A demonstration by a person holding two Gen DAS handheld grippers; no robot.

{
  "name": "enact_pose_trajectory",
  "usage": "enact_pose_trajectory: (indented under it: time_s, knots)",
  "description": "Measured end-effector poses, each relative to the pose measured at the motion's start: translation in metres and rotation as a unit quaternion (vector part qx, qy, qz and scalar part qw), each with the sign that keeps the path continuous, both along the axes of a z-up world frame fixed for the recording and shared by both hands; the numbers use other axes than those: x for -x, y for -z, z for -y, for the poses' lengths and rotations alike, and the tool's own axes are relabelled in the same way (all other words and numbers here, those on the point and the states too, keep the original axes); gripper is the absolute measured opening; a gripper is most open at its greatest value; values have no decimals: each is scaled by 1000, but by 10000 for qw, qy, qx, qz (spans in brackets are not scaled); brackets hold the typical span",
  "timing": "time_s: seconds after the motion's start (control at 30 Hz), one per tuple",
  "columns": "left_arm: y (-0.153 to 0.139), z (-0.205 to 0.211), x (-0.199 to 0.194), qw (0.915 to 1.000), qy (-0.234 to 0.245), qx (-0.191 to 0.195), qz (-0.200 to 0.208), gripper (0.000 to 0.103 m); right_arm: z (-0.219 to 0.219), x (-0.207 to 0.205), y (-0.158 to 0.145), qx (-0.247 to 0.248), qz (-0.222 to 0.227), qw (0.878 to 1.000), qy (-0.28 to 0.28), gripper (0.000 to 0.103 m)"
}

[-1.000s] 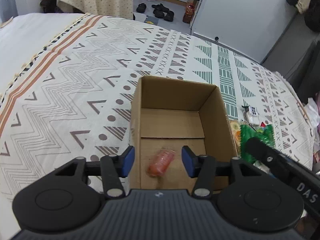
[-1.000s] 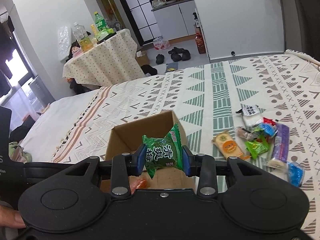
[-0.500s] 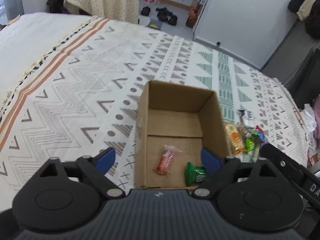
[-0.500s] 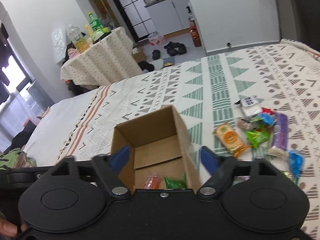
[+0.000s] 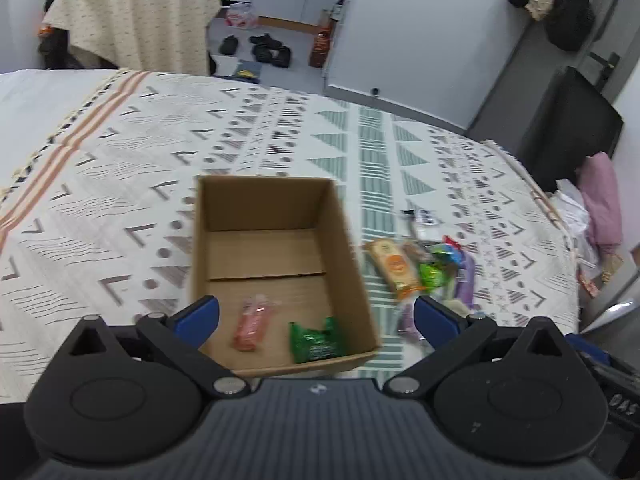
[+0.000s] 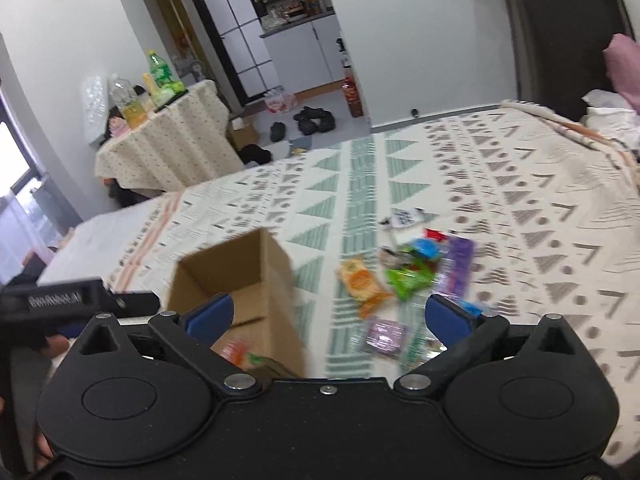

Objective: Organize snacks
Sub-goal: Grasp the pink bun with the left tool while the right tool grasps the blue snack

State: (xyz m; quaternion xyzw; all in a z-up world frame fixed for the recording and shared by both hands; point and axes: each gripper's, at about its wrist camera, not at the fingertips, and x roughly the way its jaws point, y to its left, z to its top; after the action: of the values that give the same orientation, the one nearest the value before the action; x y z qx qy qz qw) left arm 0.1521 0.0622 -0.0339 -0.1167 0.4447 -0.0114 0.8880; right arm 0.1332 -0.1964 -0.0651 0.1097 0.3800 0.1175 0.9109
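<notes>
On the patterned bedspread the box sits open-topped, roughly mid-bed. The left gripper hangs over its near edge with jaws spread wide and nothing between them. Inside, by the near wall, lie two snacks: a pink pack on the left and a green pack just right of it, apart from each other.

Right of the box, toward the right edge of the bed, the remaining snacks lie in a loose heap: an orange pack nearest the box, then a bright green one, a purple bar, a white pack at the far end and a pale purple sachet nearest the camera. The right gripper hovers between box and heap, jaws wide apart, holding nothing.

These look like light, crinkly film packs: soft, a little slippery, and the contents may crush, so a gentle pinch across the middle of a pack or on a sealed end should serve best. The orange pack lies clear of the rest and seems easiest to take.

Motion blur smears the right view, so labels and the heap's overlaps are hard to read. The blue piece behind the right finger is partly hidden.
</notes>
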Motion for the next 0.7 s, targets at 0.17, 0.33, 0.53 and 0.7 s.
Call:
enact_pose_trajectory:
  time_s: [0.17,0.33,0.53,0.7]
  knots:
    - [5,23,-3,9998,23,16,-171,103,24,5,10,171,34,9997,183,103]
    - [11,48,-4,9995,107,4,-292,103,49,2,19,-33,-101,9993,370,103]
    - [18,78,-7,9995,216,-40,-239,102,69,-5,32,-4,-198,9991,387,102]
    - [30,100,-15,9993,189,0,-334,100,89,-16,50,-126,-336,9985,414,89]
